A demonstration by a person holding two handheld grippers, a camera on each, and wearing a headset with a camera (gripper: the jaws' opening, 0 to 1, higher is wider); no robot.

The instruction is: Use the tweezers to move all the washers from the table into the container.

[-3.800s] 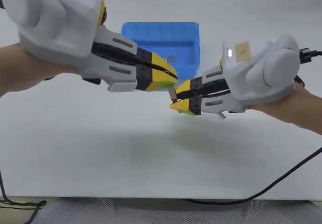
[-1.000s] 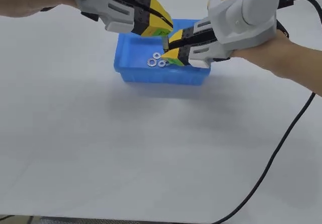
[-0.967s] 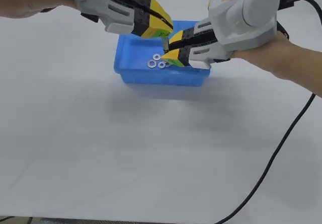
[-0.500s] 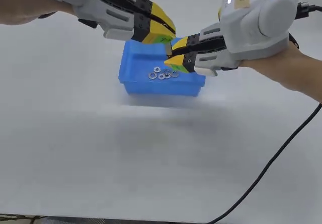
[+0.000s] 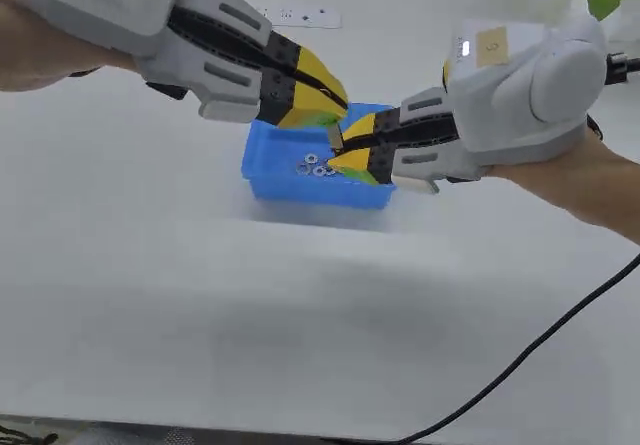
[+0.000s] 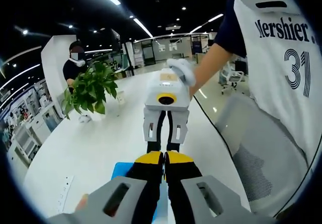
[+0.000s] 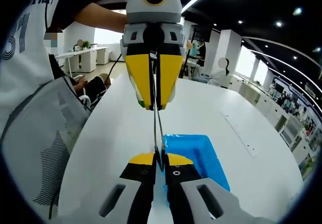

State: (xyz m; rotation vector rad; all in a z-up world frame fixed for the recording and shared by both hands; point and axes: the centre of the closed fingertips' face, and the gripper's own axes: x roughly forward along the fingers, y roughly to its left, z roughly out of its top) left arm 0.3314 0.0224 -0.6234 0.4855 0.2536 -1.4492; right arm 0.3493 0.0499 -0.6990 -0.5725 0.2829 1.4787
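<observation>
Both sets of jaws are pressed together. At the bottom centre of the right gripper view, the right gripper [image 7: 160,159] pinches one end of the thin tweezers [image 7: 156,128]. Their long axis runs straight up the frame into the left gripper [image 7: 154,105] (clamped on them too). In the head view the hands meet tip to tip, from upper left and from the right, over the blue container [image 5: 268,173] at centre, with washers [image 5: 316,166] inside.

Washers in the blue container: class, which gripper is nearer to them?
Right. The right gripper hangs just beside the washers, over the container; the left gripper is farther back, near its far wall.
</observation>
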